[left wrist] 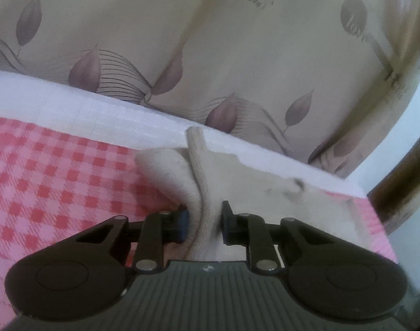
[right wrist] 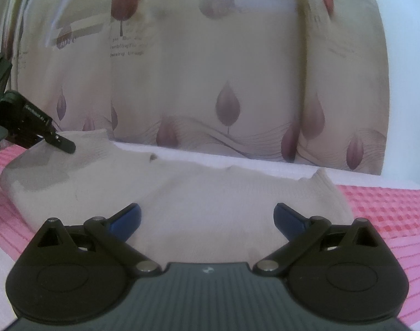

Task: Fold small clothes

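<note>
A white sock (left wrist: 207,182) lies across the pink checked cloth (left wrist: 58,171). My left gripper (left wrist: 204,220) is shut on a bunched ridge of the sock, which stands up between the pads and is raised off the cloth. In the right wrist view the sock (right wrist: 210,201) stretches from left to right, its left end lifted where the left gripper (right wrist: 64,144) pinches it. My right gripper (right wrist: 207,218) is open, its blue fingers (right wrist: 127,218) spread wide just above the sock's middle, with no fabric pinched between them.
A white textured cover (left wrist: 99,110) borders the far edge of the checked cloth. Behind it hangs a beige curtain (left wrist: 210,55) with purple leaf prints and lettering. A dark wooden piece (left wrist: 403,187) stands at the far right.
</note>
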